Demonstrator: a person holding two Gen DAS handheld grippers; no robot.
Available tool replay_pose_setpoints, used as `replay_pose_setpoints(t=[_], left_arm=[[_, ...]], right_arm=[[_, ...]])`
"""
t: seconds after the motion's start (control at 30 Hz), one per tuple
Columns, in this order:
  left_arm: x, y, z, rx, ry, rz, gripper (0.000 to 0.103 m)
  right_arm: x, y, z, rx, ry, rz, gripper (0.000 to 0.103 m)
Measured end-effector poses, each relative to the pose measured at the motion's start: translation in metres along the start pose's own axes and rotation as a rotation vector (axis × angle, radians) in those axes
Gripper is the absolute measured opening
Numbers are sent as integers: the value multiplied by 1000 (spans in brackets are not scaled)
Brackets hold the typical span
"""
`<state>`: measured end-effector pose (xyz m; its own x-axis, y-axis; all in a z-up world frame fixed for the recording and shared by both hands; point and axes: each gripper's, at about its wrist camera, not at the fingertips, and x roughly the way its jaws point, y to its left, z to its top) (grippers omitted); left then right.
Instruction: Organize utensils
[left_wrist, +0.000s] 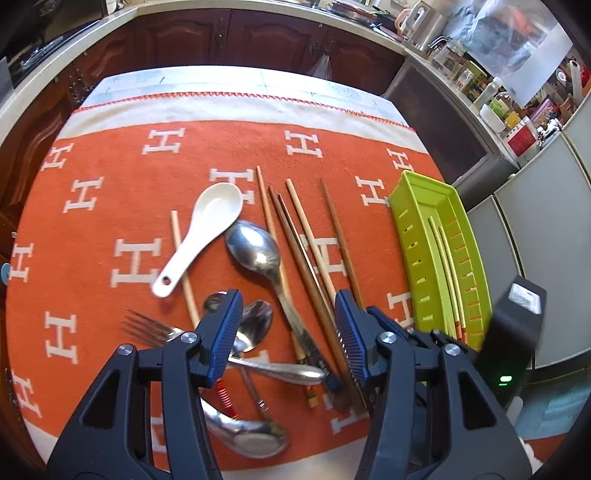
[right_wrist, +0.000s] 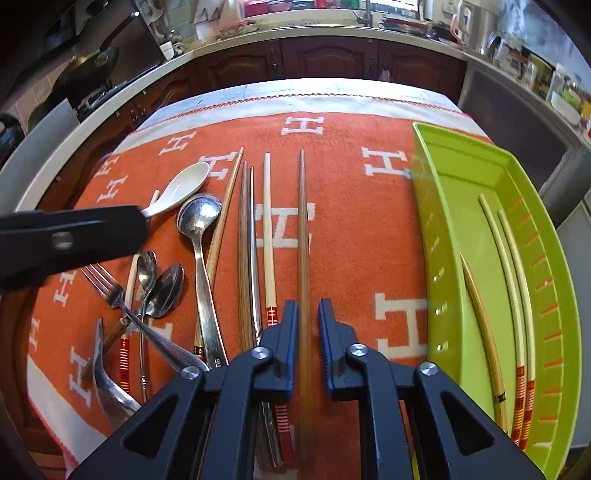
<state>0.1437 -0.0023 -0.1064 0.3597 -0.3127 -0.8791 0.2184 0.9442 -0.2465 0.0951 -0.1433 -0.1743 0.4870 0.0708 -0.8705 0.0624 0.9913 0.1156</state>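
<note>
1. Grip check: the right gripper (right_wrist: 308, 314) has its jaws nearly together around the brown chopstick (right_wrist: 303, 221); confirm firm pad contact before lifting.
2. Transfer: carry the stick level to the green tray (right_wrist: 436, 229), laying it parallel to the chopsticks (right_wrist: 506, 266) inside.
3. Position: the chopstick runs forward between the fingers; the tray sits just right.
4. Left gripper (left_wrist: 288, 314): jaws apart, empty, above the spoons (left_wrist: 255, 247).

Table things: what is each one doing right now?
Left fingers, open, empty.
Right fingers, around the brown chopstick; grip unclear.
Tray, holds three chopsticks.
White spoon, lying bowl up.
Big spoon, lying bowl up.
Fork, lying crossed with small spoons.
</note>
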Motion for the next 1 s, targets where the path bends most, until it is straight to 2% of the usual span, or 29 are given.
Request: replay_pose_setpoints(t=[0.13, 0.23, 0.33, 0.47, 0.6, 0.7, 1.0], left_arm=[[20, -2, 7, -49, 41, -11, 25], [31, -3, 9, -79, 52, -16, 18], [38, -6, 9, -96, 48, -34, 17], [53, -9, 8, -121, 85, -34, 13], [68, -8, 5, -159, 127, -14, 7], [76, -10, 6, -171, 153, -8, 7], [86, -27, 6, -133, 144, 53, 7]], right_arm=[[-2, -11, 5, 81, 29, 101, 6], [-14, -24, 7, 147, 12, 172, 6], [-31, -40, 9, 205, -30, 222, 6], [-52, -59, 10, 261, -68, 284, 6], [-64, -71, 9, 285, -92, 299, 6], [-68, -74, 9, 286, -101, 303, 6], [-69, -86, 7, 303, -91, 310, 6]])
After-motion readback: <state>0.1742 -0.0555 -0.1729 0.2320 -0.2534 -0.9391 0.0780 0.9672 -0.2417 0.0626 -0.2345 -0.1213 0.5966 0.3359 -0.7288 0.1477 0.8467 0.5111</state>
